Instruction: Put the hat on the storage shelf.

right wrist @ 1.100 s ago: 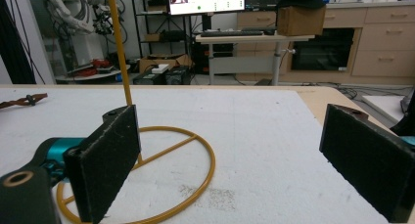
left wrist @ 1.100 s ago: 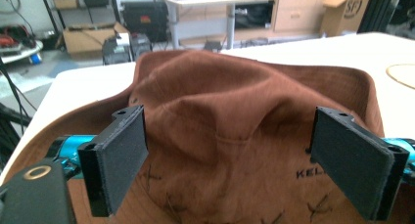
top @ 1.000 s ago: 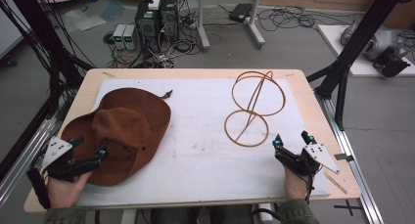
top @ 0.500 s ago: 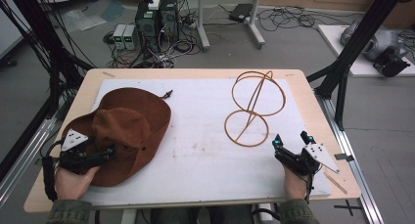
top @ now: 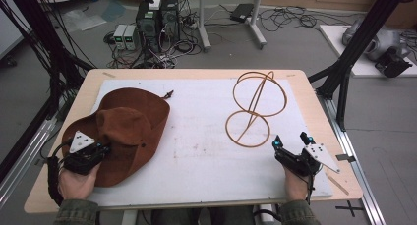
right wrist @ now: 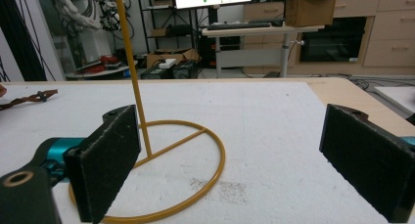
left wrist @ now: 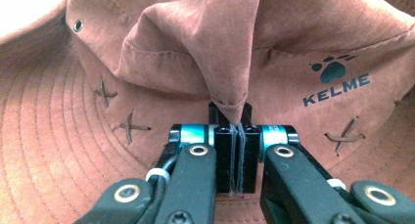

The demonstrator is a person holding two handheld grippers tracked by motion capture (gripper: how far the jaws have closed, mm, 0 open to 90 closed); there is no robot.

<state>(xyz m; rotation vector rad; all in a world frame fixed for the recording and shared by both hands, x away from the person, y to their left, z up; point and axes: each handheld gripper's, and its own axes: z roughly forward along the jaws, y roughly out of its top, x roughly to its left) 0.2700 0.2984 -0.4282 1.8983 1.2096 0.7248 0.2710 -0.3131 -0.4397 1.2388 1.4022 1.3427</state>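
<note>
A brown cloth hat [top: 125,126] lies at the left of the white mat, its cord end [top: 168,93] trailing toward the back. My left gripper [top: 101,149] rests on the hat's near brim, shut on a pinched fold of the hat [left wrist: 235,62] at the crown, beside the printed KELME logo [left wrist: 336,82]. A yellow wire stand [top: 255,107] with a round base ring [right wrist: 161,185] and upright rod stands at the right. My right gripper [top: 290,140] sits just right of that ring, open, with nothing between its pads [right wrist: 107,160].
The white mat [top: 201,136] covers most of the wooden table [top: 314,97]. Black frame posts [top: 354,53] rise at both sides. Electronics and cables lie on the floor beyond the far edge.
My left gripper has moved forward and right from the brim's edge onto the hat and shut on a fold of it. The right gripper has stayed still.
</note>
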